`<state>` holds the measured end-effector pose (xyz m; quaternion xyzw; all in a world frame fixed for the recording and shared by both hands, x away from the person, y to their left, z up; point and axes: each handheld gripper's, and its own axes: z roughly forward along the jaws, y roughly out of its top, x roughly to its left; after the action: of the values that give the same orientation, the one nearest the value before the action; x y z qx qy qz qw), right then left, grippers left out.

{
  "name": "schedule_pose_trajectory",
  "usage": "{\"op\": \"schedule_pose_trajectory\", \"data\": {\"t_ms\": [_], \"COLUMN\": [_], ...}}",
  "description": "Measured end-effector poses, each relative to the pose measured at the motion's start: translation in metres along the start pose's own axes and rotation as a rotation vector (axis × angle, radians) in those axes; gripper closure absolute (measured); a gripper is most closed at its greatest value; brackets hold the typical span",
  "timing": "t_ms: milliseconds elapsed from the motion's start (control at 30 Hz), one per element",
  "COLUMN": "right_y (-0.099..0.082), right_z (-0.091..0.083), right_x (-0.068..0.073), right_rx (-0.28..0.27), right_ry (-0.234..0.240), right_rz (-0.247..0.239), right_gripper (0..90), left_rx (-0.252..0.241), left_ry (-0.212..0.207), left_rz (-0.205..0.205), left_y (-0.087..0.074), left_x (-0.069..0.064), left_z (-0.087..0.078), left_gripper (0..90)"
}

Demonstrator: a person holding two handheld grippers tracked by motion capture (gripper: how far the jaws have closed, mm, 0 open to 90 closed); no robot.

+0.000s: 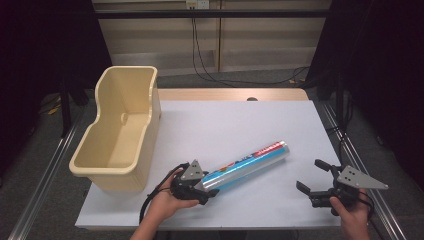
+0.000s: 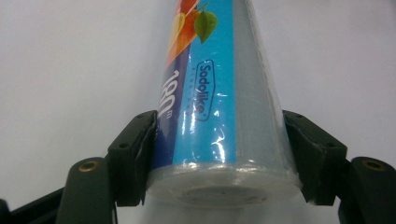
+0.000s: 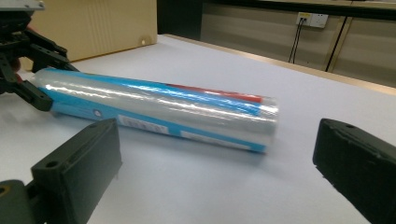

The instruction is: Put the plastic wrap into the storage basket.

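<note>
The left tool (image 1: 207, 191) pinches the near end of the plastic-wrap roll (image 1: 250, 165), which lies aslant on the white surface (image 1: 225, 125) beside the beige bin (image 1: 120, 130). The right tool (image 1: 311, 177) rests nearby, jaws spread and empty.

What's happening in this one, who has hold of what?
A person at a white table works a hand-held gripper in each hand. The left hand-held gripper is shut on the near end of a roll of cling film, with its pads pressing both sides. The right hand-held gripper sits open, apart from the roll. A beige plastic bin stands at the table's left edge.
</note>
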<state>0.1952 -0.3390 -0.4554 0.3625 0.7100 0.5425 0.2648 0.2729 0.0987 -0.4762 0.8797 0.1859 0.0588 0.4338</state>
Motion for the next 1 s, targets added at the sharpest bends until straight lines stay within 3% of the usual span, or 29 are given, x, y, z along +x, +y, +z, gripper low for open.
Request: {"op": "schedule_pose_trajectory", "data": {"t_ms": [233,600,833,1000], "right_y": [0.000,-0.001,0.000,0.000], "right_z": [0.001,0.001,0.001,0.002], "right_x": [0.001,0.000,0.001,0.001], "right_rx": [0.000,-0.002,-0.002,0.002], "right_ry": [0.007,0.008,0.008,0.008], "right_rz": [-0.005,0.001,-0.001,-0.001], "right_gripper": [0.6,0.6,0.6,0.6], "left_rx": [0.022,0.025,0.018,0.030], "left_ry": [0.010,0.026,0.023,0.016], "left_rz": [-0.006,-0.004,-0.016,-0.042], "left_y": [-0.016,-0.028,-0.039,-0.038], "left_x": [0.001,-0.001,0.001,0.002], "left_z": [-0.025,-0.042,-0.056,-0.057], "left_gripper": [31.9,32.0,32.0,31.6]}}
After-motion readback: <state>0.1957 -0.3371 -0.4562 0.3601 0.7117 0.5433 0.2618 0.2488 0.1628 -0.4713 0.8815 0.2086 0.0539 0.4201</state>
